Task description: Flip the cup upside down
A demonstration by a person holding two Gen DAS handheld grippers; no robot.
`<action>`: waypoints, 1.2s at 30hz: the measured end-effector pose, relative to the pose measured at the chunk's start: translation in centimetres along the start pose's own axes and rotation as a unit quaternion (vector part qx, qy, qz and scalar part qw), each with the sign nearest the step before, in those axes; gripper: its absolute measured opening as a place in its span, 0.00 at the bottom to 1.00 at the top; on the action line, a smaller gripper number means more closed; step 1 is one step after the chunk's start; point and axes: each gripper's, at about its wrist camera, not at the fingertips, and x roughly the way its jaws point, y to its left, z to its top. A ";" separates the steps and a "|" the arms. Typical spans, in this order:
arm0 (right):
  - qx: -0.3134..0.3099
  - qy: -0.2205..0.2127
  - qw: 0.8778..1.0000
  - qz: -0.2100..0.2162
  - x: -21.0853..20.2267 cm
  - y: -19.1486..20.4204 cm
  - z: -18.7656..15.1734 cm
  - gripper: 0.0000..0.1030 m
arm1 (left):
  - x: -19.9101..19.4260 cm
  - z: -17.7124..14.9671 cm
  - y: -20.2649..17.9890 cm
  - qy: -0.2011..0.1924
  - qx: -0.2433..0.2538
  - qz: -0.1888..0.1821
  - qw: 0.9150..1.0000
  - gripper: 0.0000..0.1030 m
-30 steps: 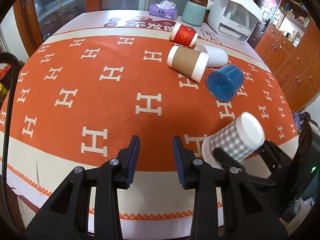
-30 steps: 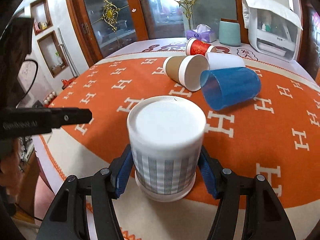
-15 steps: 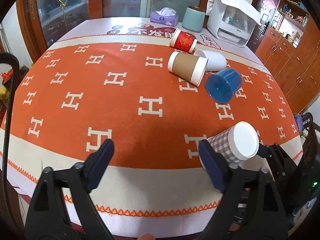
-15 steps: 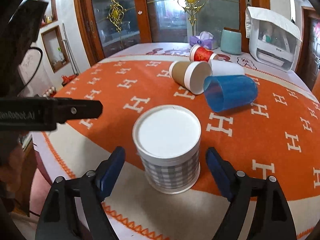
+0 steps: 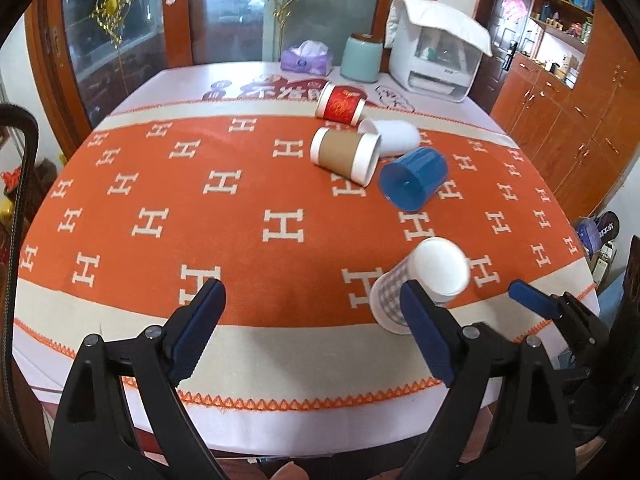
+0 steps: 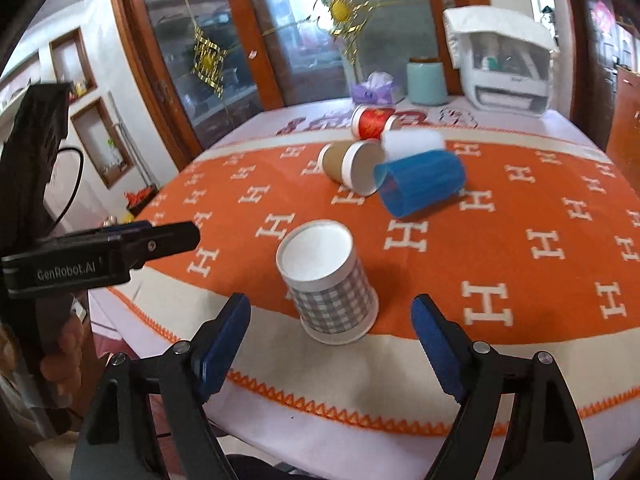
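Observation:
A grey checked paper cup [image 6: 330,282] stands upside down near the front edge of the orange tablecloth, white base up; it also shows in the left wrist view [image 5: 420,280]. My right gripper [image 6: 330,344] is open and empty, a little behind the cup, not touching it. My left gripper [image 5: 312,332] is open and empty over the table's front edge, left of the cup. Its right finger [image 5: 424,332] partly hides the cup.
Several cups lie on their sides further back: a blue one [image 5: 414,178], a brown one [image 5: 346,154], a white one [image 5: 394,136] and a red one [image 5: 340,104]. A tissue box [image 5: 306,58], a teal canister [image 5: 362,58] and a white appliance [image 5: 436,60] stand at the far edge.
My right gripper opened, let go of the checked cup and drew back; the cup now stands alone. My left gripper opened wide and pulled back.

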 end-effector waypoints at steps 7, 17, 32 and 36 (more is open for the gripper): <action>0.019 -0.023 0.999 -0.025 -4.2 -0.3 1.7 0.81 | -2.7 -0.2 -1.0 -0.030 0.005 0.000 1.000 0.85; 0.055 -0.023 0.997 -0.055 -7.1 0.8 4.1 0.81 | -3.9 0.3 -2.6 -0.046 0.022 -0.022 0.998 0.85; 0.072 -0.026 0.992 -0.103 -7.1 0.9 4.9 0.81 | -1.9 0.4 -2.3 -0.030 -0.007 -0.017 0.999 0.85; 0.069 -0.033 0.992 -0.100 -7.5 1.2 5.0 0.81 | -2.2 0.1 -2.3 -0.029 -0.009 -0.009 1.000 0.85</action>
